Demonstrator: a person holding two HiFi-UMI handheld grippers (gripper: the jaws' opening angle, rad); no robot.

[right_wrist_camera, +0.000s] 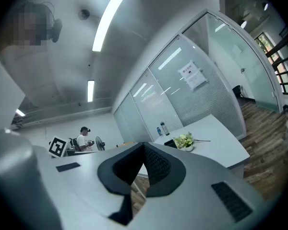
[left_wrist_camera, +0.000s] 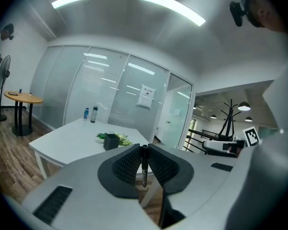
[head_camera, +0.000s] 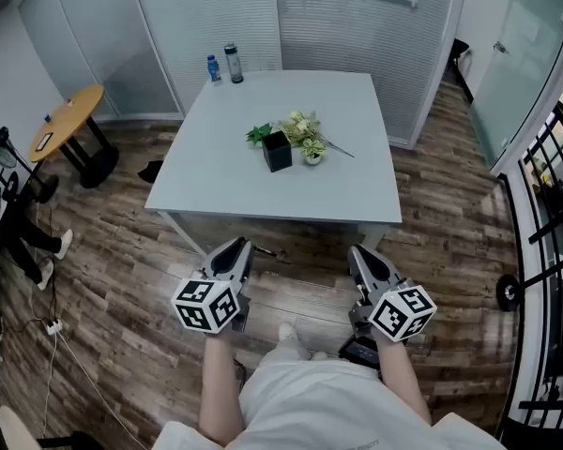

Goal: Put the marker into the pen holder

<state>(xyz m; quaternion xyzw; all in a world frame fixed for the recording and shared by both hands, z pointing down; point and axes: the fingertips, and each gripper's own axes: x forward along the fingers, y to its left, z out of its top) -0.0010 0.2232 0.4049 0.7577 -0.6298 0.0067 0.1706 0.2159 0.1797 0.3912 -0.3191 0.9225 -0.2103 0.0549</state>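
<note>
A black square pen holder [head_camera: 277, 150] stands near the middle of the pale grey table [head_camera: 225, 190], beside a small potted plant [head_camera: 305, 137]. Both grippers hang in front of the table's near edge, above the wooden floor. My left gripper [head_camera: 236, 249] is shut on a thin black marker [left_wrist_camera: 144, 164], which stands upright between the ribbed pads [left_wrist_camera: 129, 164]. From that gripper the pen holder [left_wrist_camera: 111, 141] shows far off on the table. My right gripper [head_camera: 364, 254] is shut with nothing in it, its pads [right_wrist_camera: 156, 164] meeting at the tip. The pen holder [right_wrist_camera: 169, 143] is also in the right gripper view.
Two bottles [head_camera: 233, 64] stand at the table's far left corner. A round wooden side table [head_camera: 70, 120] is at the left, and a black railing [head_camera: 554, 204] at the right. Glass partitions close the back. Another person [right_wrist_camera: 85, 137] stands far off.
</note>
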